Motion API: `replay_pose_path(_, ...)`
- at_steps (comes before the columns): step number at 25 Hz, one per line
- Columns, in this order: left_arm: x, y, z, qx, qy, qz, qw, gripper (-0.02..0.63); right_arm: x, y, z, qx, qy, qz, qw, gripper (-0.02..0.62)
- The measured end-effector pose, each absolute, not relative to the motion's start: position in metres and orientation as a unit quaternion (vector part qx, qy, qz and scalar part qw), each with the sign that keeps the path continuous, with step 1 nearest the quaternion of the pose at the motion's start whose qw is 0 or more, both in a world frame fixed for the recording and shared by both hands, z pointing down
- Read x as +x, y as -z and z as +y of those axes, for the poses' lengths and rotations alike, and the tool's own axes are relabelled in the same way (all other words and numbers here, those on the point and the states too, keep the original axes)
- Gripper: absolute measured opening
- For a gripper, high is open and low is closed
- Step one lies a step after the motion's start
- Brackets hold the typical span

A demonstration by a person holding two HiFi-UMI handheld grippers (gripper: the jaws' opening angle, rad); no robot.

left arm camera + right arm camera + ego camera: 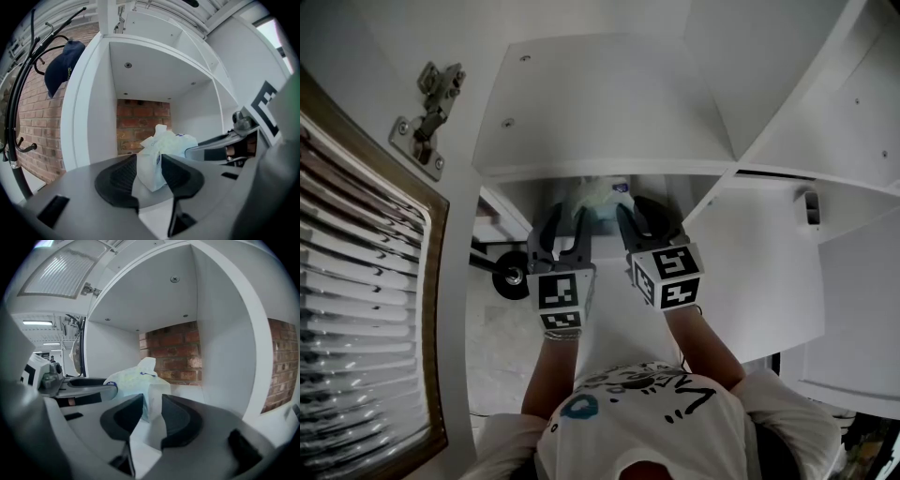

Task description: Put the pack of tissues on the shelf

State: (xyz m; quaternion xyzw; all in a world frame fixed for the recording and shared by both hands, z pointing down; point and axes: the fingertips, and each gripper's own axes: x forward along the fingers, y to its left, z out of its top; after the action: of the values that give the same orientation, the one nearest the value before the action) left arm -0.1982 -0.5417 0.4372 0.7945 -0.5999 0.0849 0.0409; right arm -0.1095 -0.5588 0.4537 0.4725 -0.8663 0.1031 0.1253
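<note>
The pack of tissues point(602, 197), pale and crinkly with a blue mark, lies inside a white shelf compartment point(712, 202) under a white board. Both grippers reach into that opening side by side. My left gripper point(563, 242) is open, and in the left gripper view the near end of the pack point(159, 150) sits between its dark jaws point(149, 168). My right gripper point(647, 225) is open too; in the right gripper view the pack point(136, 380) stands just past its jaws point(152, 408), a corner reaching into the gap. Each gripper shows in the other's view.
A brick wall point(140, 119) closes the compartment's back. A louvred door point(356, 309) with a metal hinge point(427, 117) stands at the left. A coat rack with a dark blue cap point(63, 65) is left of the shelf unit. More white compartments point(825, 112) lie to the right.
</note>
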Motion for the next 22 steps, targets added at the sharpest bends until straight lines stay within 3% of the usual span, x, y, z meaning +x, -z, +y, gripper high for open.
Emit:
replay_pose_path(18, -0.18, -0.422, -0.475, 0.831, -0.082, -0.548, 0.05, 0.152, -0.096, -0.429, -0.488, 0.435, -0.085, -0.889, 0.114, 0.107)
replay_pose_path(22, -0.17, -0.418, -0.457, 0.84, -0.062, -0.536, 0.055, 0.118, -0.094, -0.424, -0.468, 0.421, -0.078, -0.896, 0.115, 0.106)
